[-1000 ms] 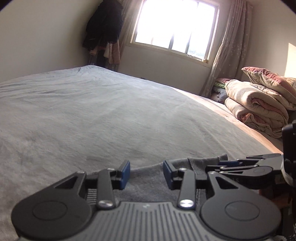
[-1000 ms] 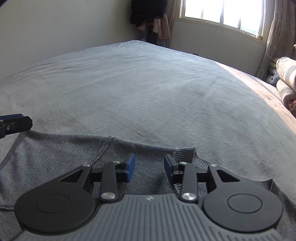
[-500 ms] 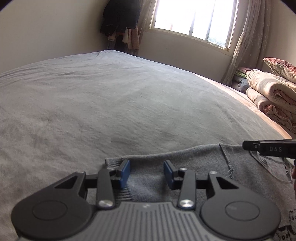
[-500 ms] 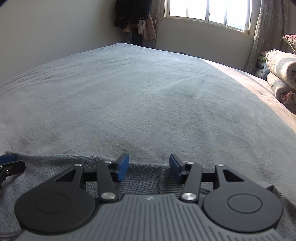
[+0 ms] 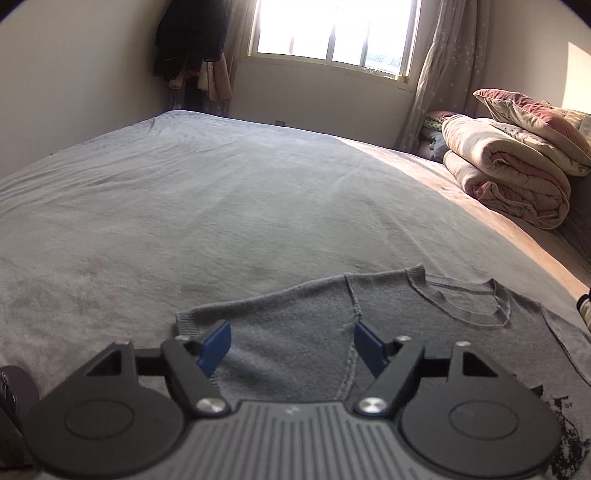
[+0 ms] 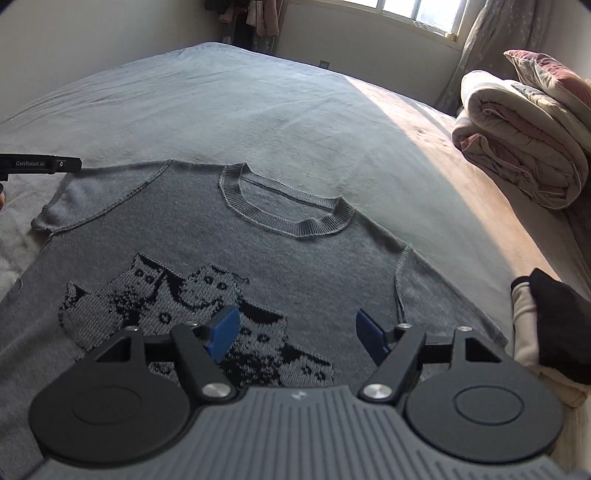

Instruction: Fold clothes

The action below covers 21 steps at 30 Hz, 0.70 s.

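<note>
A grey knit sweater (image 6: 280, 258) with a black pattern on its front lies flat on the grey bed (image 5: 221, 206), collar (image 6: 284, 210) away from me. My right gripper (image 6: 297, 332) hovers over the patterned chest, its jaws opening and its blue pads clear of the fabric. My left gripper (image 5: 291, 341) is above the sweater's (image 5: 295, 325) left sleeve near the cuff, jaws also opening with nothing pressed between them. One left finger (image 6: 40, 164) shows at the left edge of the right wrist view, beside the sleeve.
A rolled quilt (image 5: 509, 173) and a pillow (image 5: 532, 110) are stacked at the bed's right side. A cream and black cloth bundle (image 6: 550, 325) lies by the sweater's right sleeve. Dark clothes (image 5: 192, 40) hang in the far corner beside the window (image 5: 332, 33).
Both grippers' jaws have spread wider and both have drawn back and up from the sweater's top edge, the right one much further. The collar and pattern have come into view.
</note>
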### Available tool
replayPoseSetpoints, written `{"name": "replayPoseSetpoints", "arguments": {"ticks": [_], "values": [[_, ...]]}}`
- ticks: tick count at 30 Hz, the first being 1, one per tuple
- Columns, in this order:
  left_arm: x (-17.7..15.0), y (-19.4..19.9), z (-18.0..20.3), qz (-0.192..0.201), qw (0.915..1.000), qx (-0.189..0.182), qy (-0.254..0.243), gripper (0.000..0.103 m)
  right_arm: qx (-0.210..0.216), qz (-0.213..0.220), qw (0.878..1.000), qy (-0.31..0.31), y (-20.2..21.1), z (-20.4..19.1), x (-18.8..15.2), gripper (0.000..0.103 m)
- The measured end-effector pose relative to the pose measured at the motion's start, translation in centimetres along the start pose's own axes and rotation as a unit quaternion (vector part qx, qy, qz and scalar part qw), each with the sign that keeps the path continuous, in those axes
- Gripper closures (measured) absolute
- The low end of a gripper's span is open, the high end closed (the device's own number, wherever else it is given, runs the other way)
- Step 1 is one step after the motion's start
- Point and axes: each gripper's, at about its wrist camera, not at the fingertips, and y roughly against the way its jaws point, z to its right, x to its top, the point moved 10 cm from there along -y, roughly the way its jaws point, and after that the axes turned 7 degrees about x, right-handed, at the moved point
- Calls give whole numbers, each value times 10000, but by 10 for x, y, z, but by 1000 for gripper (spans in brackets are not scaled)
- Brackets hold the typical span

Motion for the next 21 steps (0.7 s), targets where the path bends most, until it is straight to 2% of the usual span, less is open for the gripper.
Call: {"name": "replayPoseSetpoints", "arguments": {"ticks": [4, 6, 10, 14, 17, 18, 19, 21], "values": [[-27, 32, 45, -38, 9957, -926, -83, 19, 226, 88, 9981, -571, 18, -1, -33, 30], [-46, 41, 61, -198, 9925, -1205, -40, 18, 282, 33, 9970, -719, 23, -5, -54, 30], [-97, 49, 74, -644, 9901, -1220, -263, 18, 538, -100, 9941, -933, 31, -14, -90, 30], [-129, 65, 66, -690, 9914, -1050, -357, 19, 495, -174, 9929, -1065, 50, -10, -120, 30], [-137, 87, 66, -543, 9903, -1261, -227, 19, 401, 5, 9876, -1517, 71, 15, -134, 30], [-139, 95, 68, -469, 9893, -1374, -175, 19, 380, 70, 9848, -1693, 78, 24, -139, 33], [-139, 102, 73, -393, 9878, -1505, -105, 19, 359, 135, 9816, -1869, 84, 34, -145, 47], [-143, 112, 89, -377, 9833, -1779, 12, 20, 428, 108, 9709, -2352, 90, 51, -162, 64]]}}
